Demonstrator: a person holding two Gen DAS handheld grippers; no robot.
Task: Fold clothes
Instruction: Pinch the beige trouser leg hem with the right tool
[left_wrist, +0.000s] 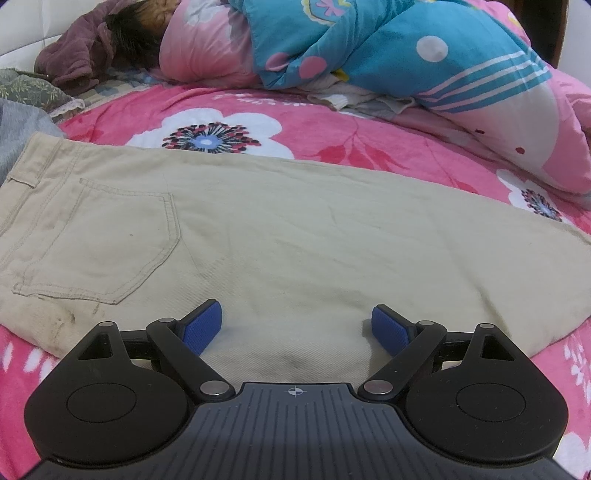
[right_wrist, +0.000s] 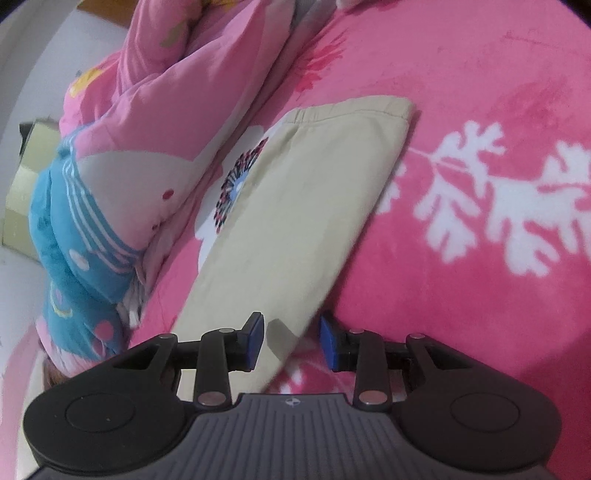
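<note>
Left wrist view: beige trousers (left_wrist: 280, 229) lie flat on the pink bed (left_wrist: 332, 122), folded leg over leg; left tool (left_wrist: 296, 325) hangs tilted down over the seat, jaws wide, holding nothing.
Right wrist view: right tool (right_wrist: 291, 341) is partly open, straddling the leg's edge, pads apart from the cloth; hem (right_wrist: 354, 107) lies far ahead.
Step, judged: readying the next fold; next needs closing on the leg.

matt beige twill trousers (left_wrist: 280, 236), fuzzy pink fleece blanket (right_wrist: 498, 110), tongs (left_wrist: 296, 328) with textured blue rubber pads (left_wrist: 203, 326)
</note>
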